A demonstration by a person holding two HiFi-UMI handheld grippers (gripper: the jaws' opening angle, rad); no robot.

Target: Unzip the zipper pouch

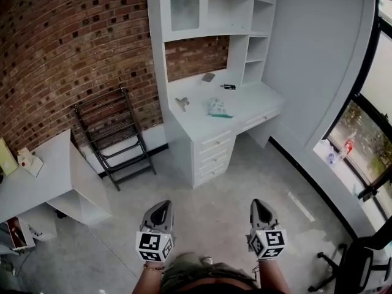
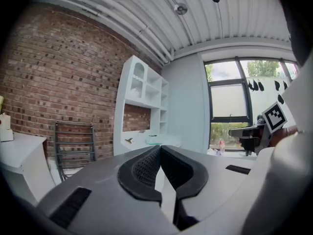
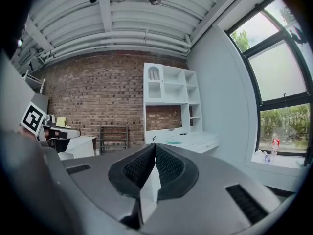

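Observation:
The zipper pouch [image 1: 217, 108] is a pale see-through bag with a teal edge. It lies on the white desk [image 1: 245, 106] far ahead of me, and shows small in the left gripper view [image 2: 153, 138] and the right gripper view [image 3: 172, 142]. My left gripper [image 1: 162, 204] and right gripper [image 1: 256, 202] hang side by side over the grey floor, well short of the desk. Both point toward it. The left gripper [image 2: 159, 147] has its jaws shut with nothing between them, and the right gripper [image 3: 155, 145] is the same.
On the desk also lie a small grey object [image 1: 182, 103], a black tool [image 1: 228, 87] and a grey square [image 1: 209, 76]. A metal rack [image 1: 116, 133] leans on the brick wall. A low white table [image 1: 43, 176] stands left; an office chair [image 1: 355, 268] is at the right.

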